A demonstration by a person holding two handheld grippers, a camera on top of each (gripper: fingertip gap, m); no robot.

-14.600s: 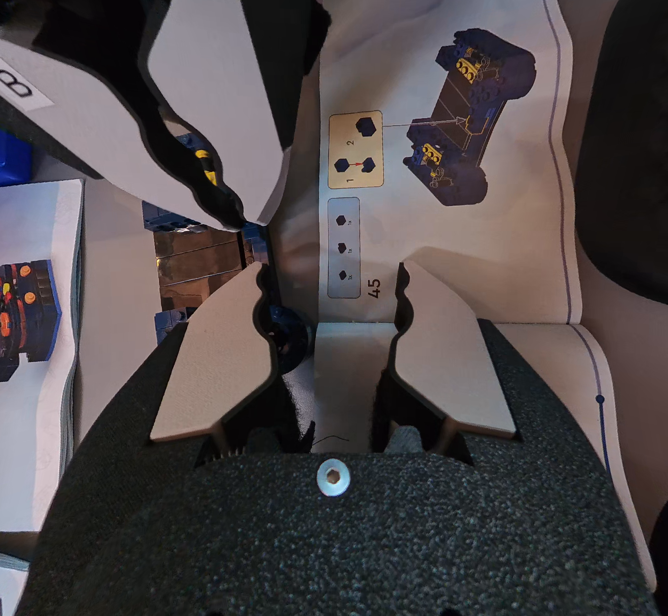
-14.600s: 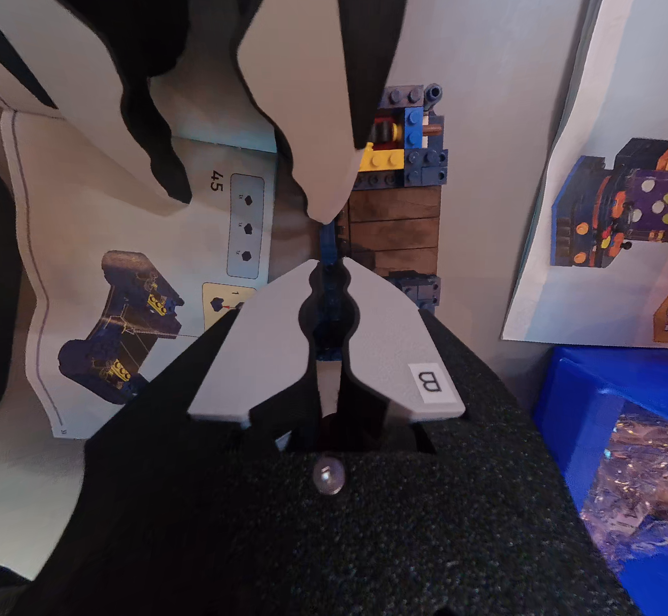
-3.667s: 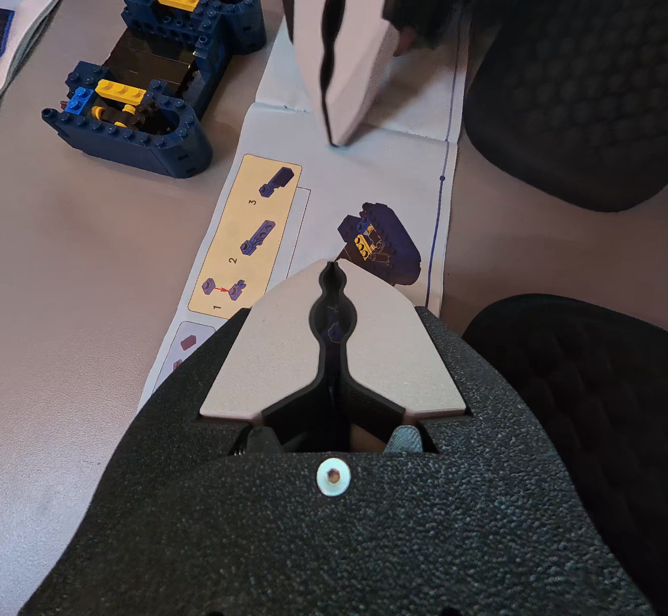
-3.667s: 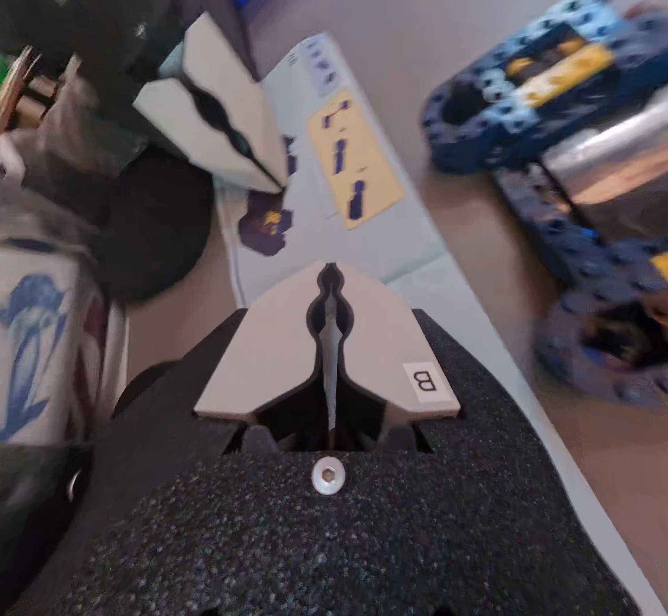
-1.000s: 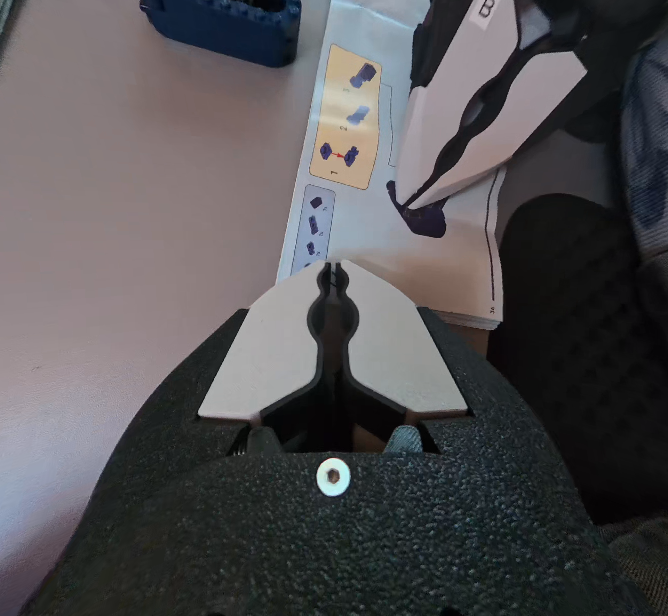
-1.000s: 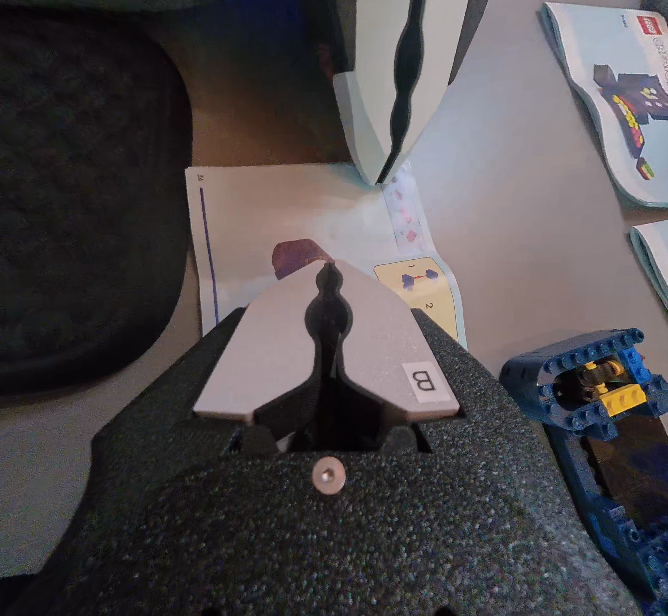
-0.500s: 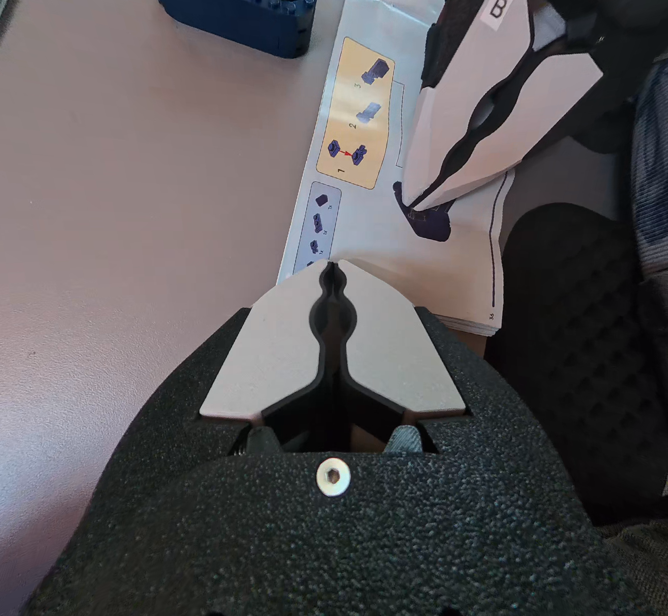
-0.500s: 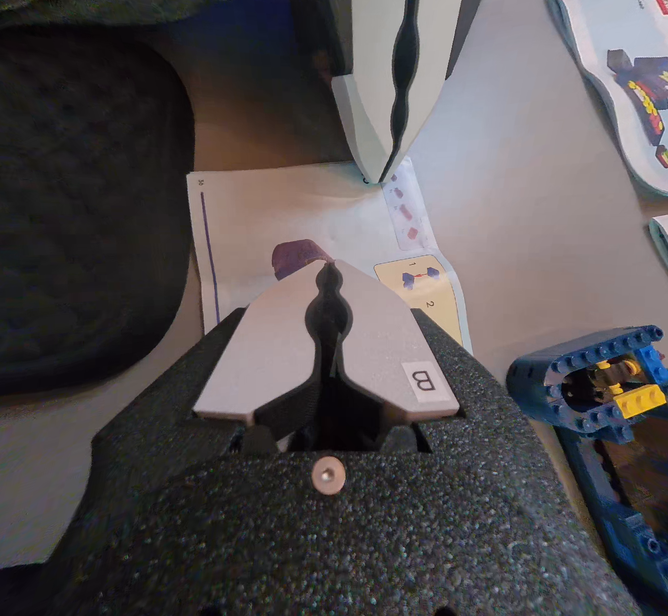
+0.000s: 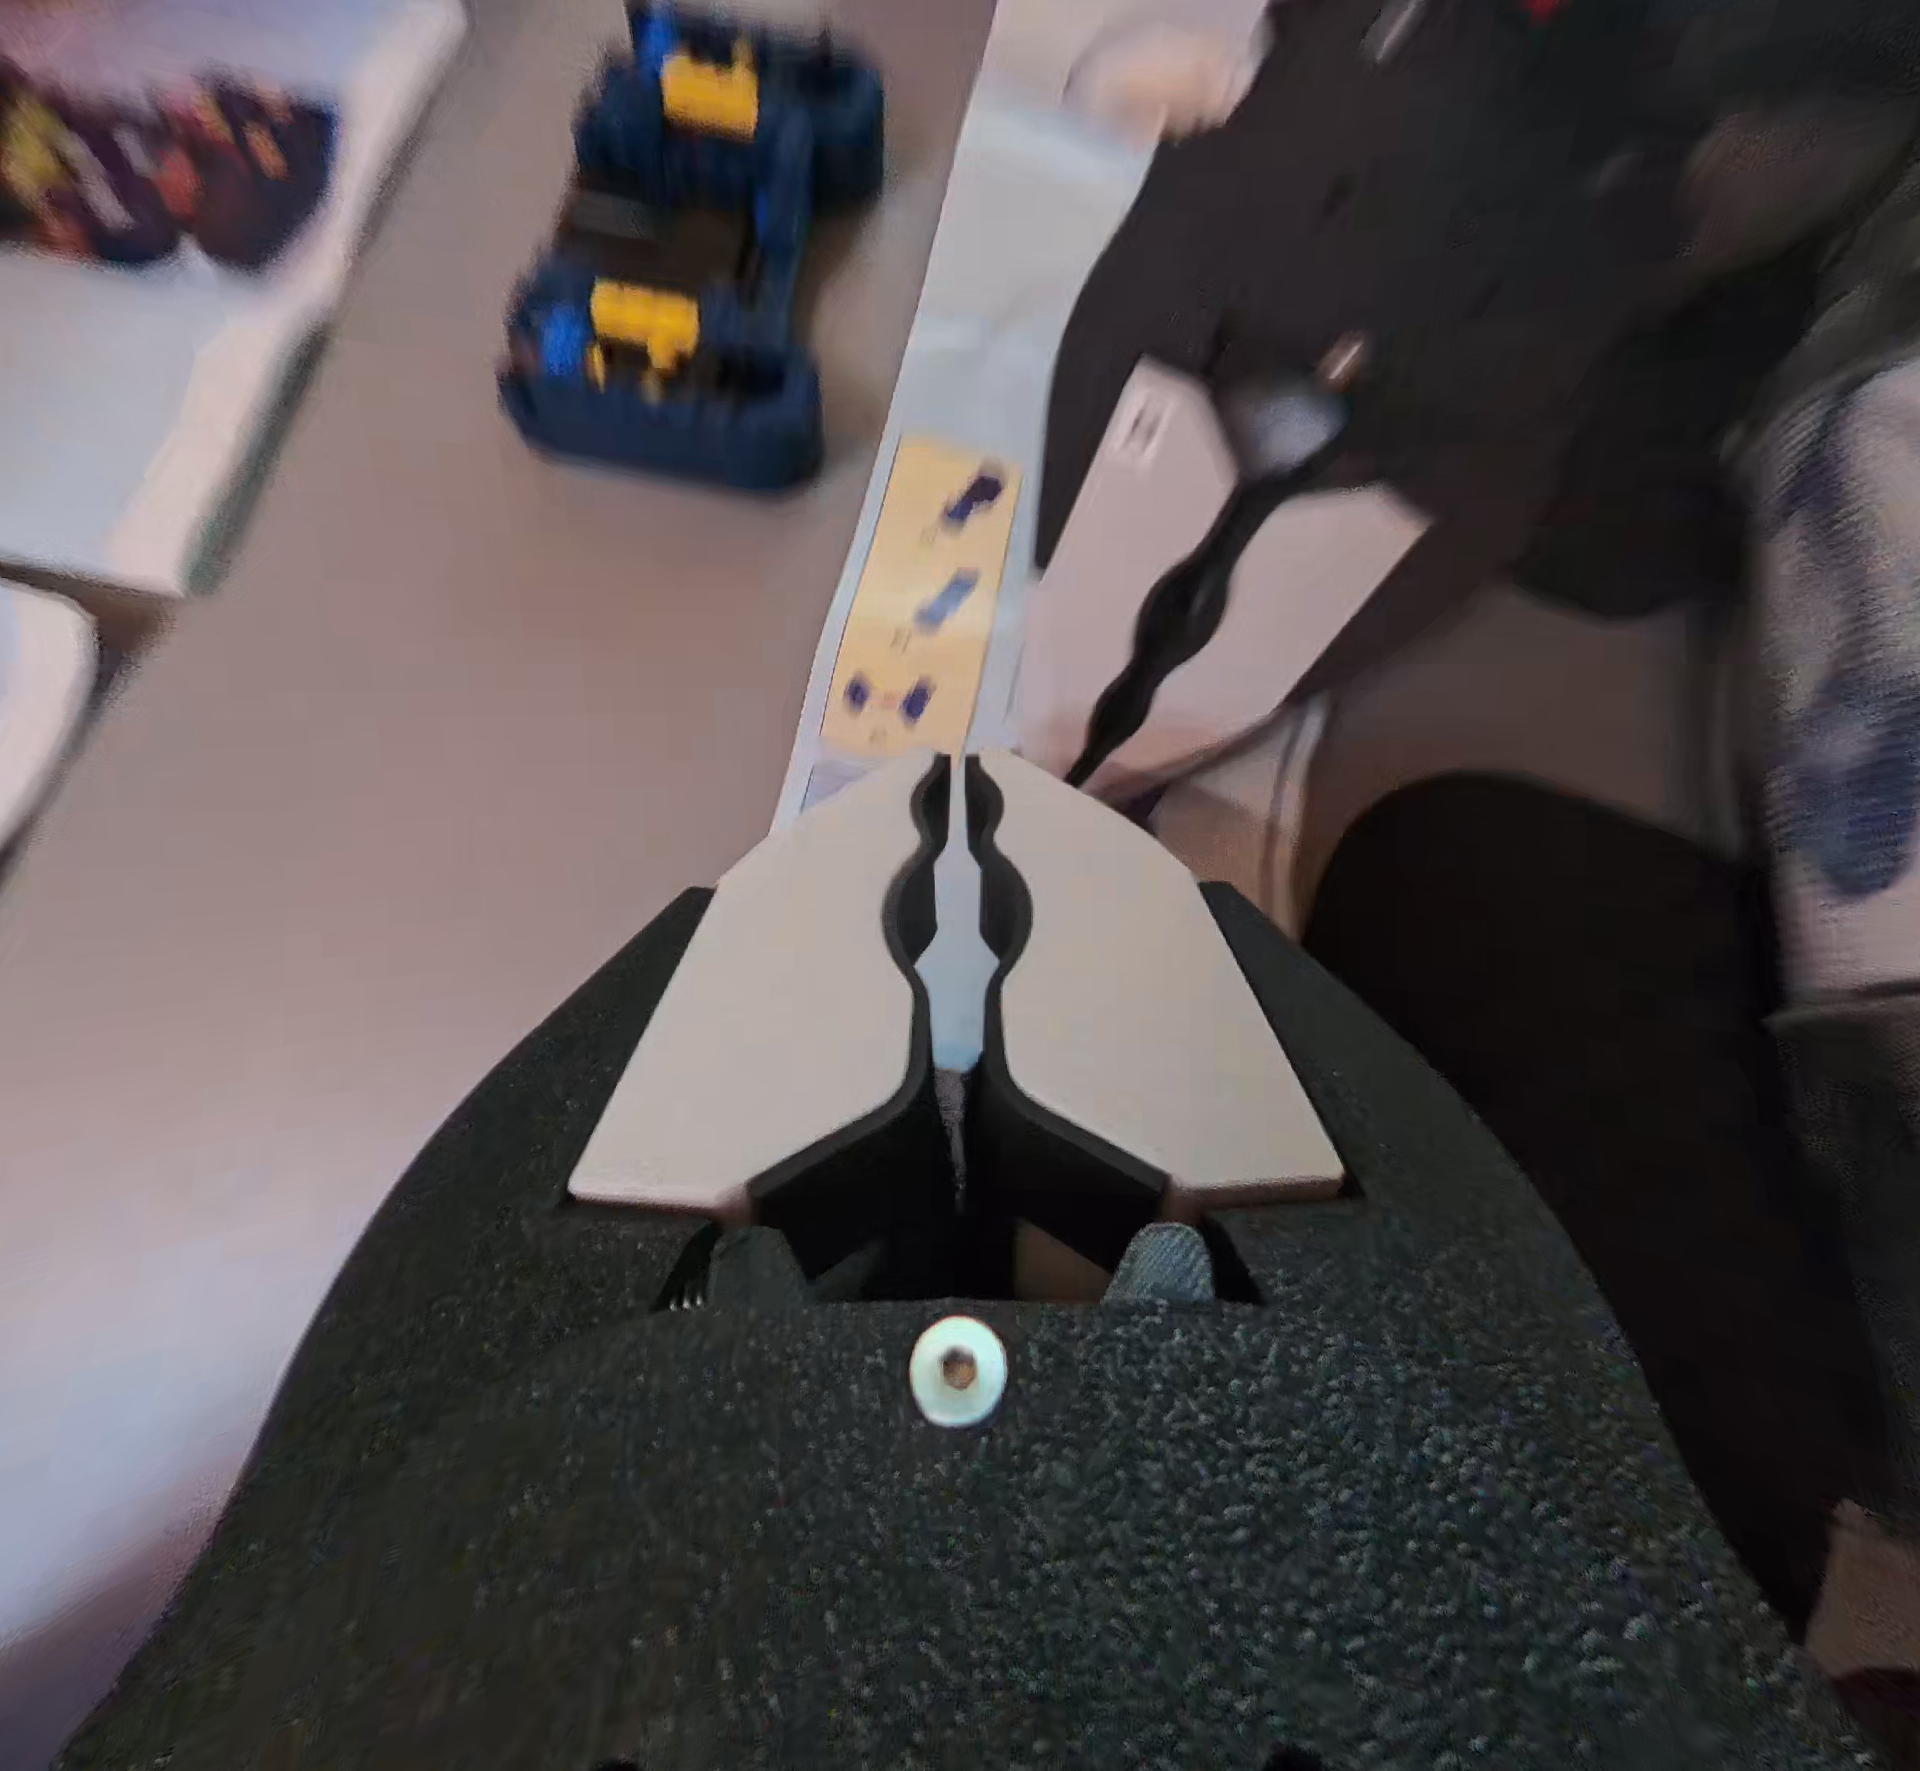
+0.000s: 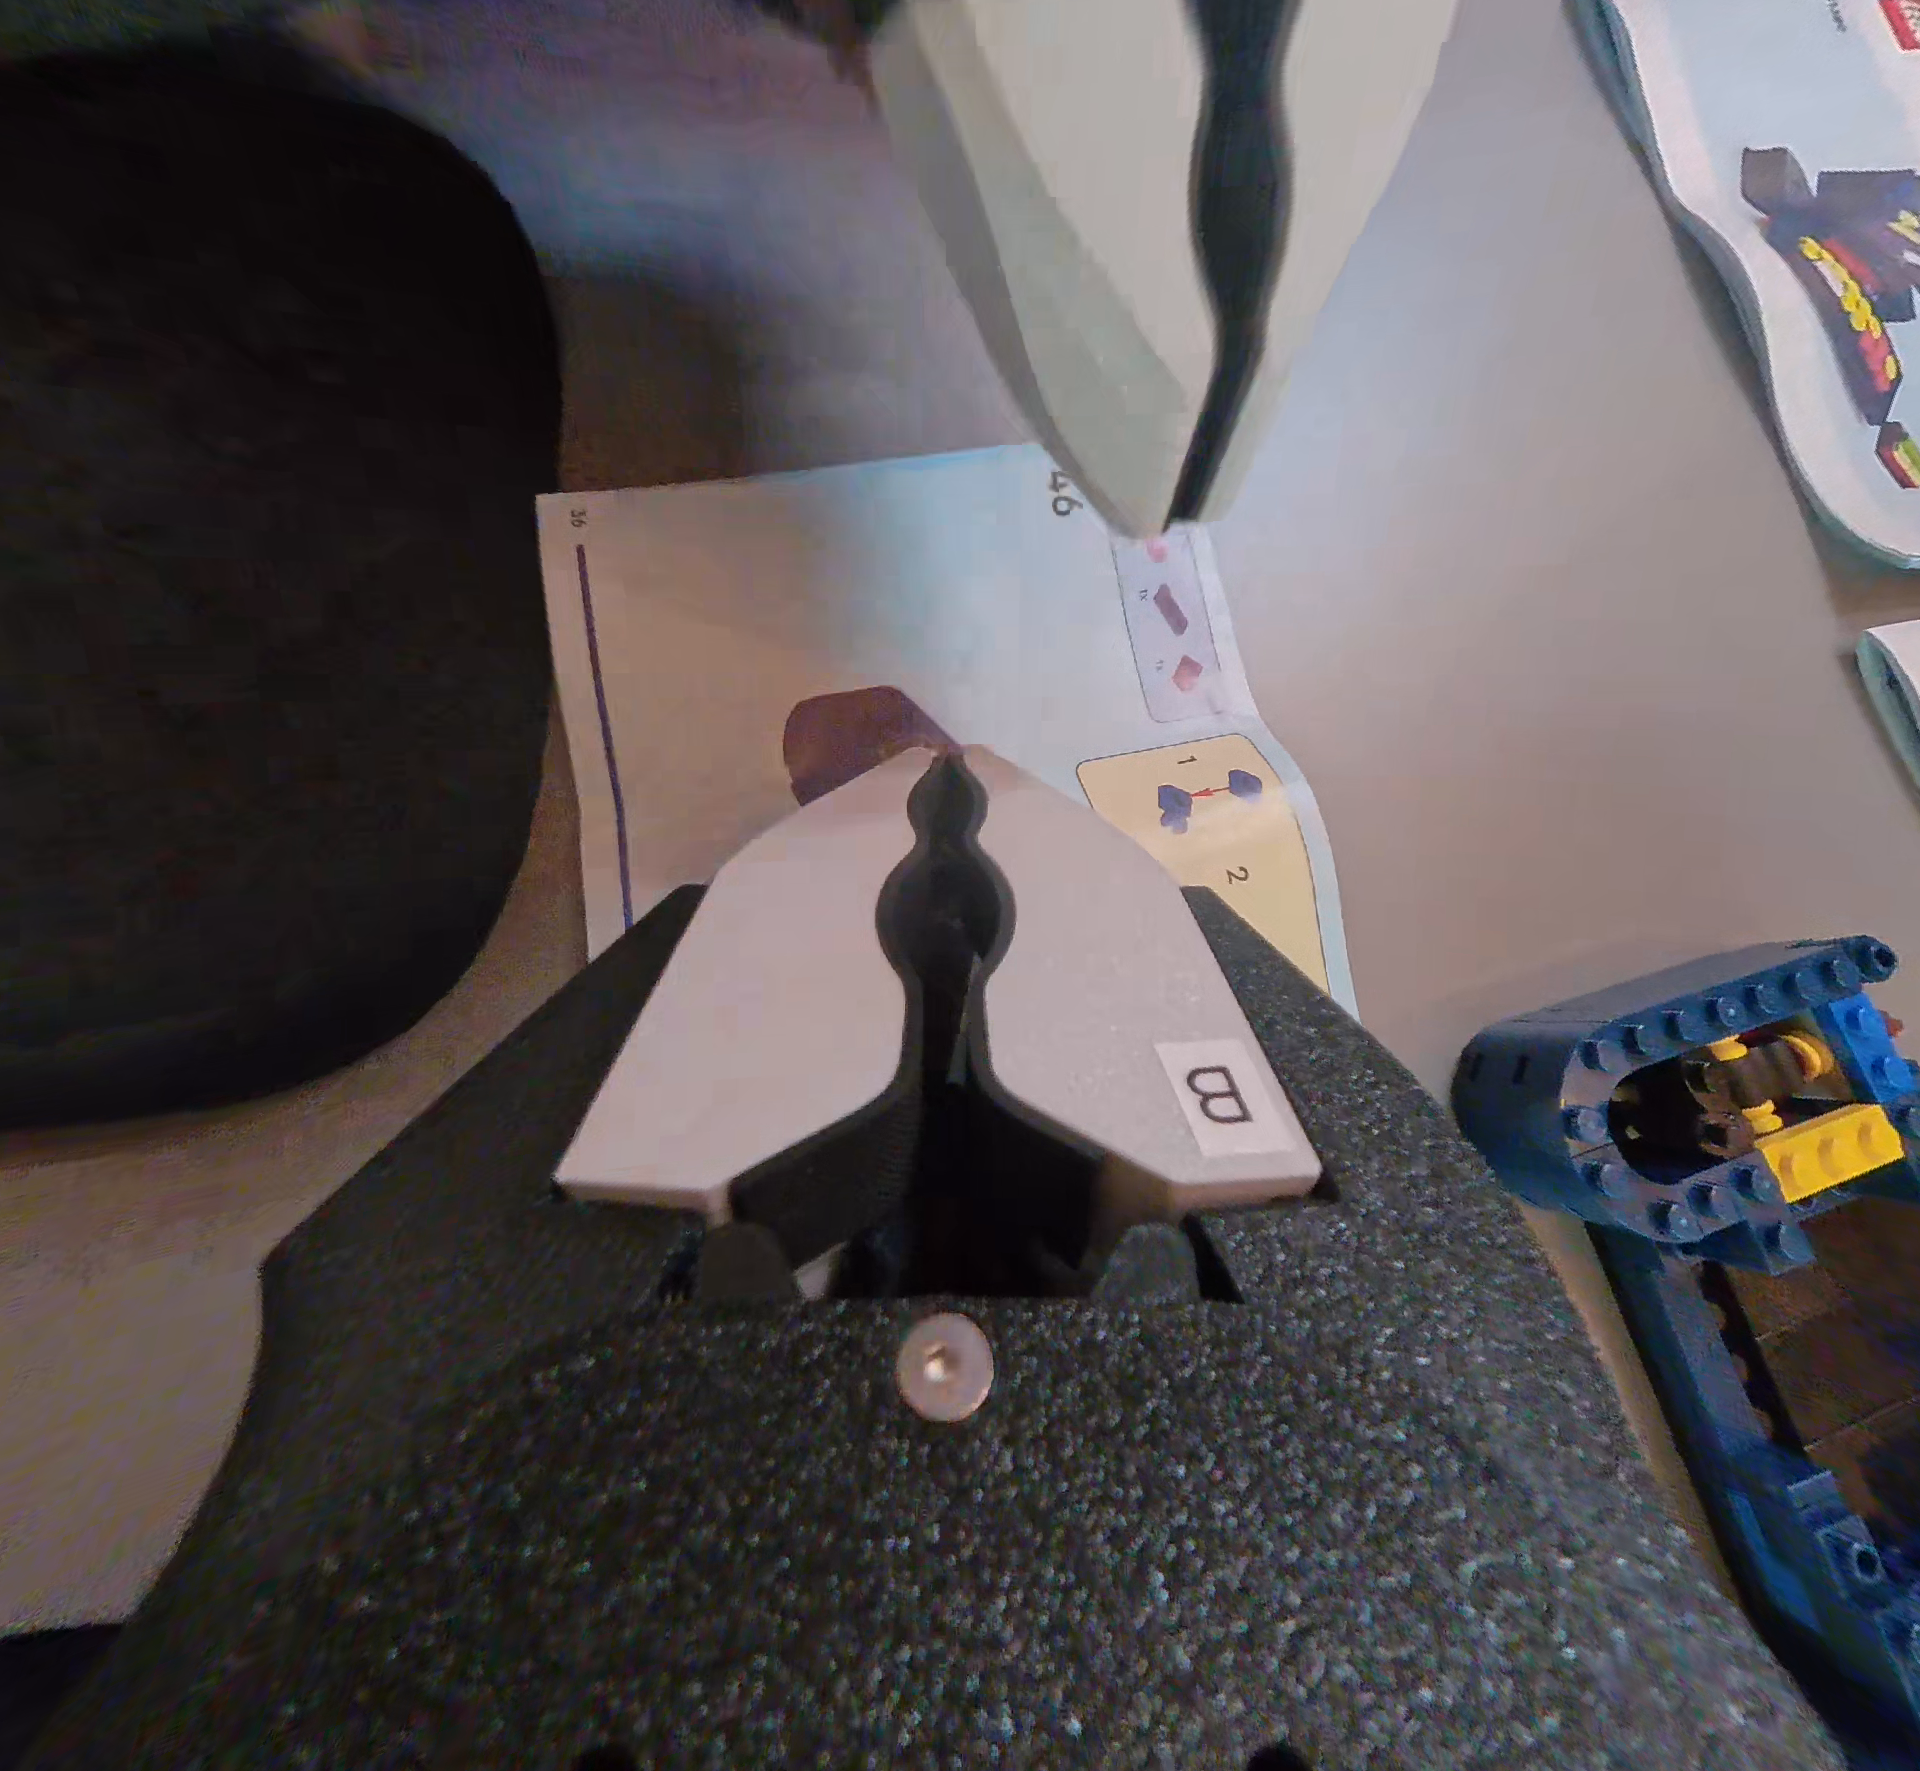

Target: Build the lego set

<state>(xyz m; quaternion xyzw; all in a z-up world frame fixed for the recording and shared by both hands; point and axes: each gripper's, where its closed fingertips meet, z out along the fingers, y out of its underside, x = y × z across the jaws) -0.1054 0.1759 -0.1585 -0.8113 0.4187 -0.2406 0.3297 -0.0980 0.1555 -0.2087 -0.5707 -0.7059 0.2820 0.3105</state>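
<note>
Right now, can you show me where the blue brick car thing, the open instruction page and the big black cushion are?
Blue brick model (image 10: 1704,1098), right wrist view: its studded dark-blue curved end.
Instruction page (image 10: 831,599), right wrist view: bare pale middle.
Black cushion (image 10: 260,578), right wrist view: middle of its dark top.

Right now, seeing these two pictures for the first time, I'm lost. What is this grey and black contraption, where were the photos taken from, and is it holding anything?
There is no robot here. A person holds a pair of tongs in each hand, and each pair carries a camera that looks along its two fingers. One picture comes from the left tongs, the other from the right tongs. Each also shows the other pair farther off.

On the table lie an open instruction booklet, a dark blue brick model with yellow parts, more booklets and a black padded thing.

Both tongs point at the open booklet. The right pair is closed, with nothing seen between its fingers. The left pair is closed to a thin slit at the page's edge. I cannot tell whether it pinches the page.
</note>
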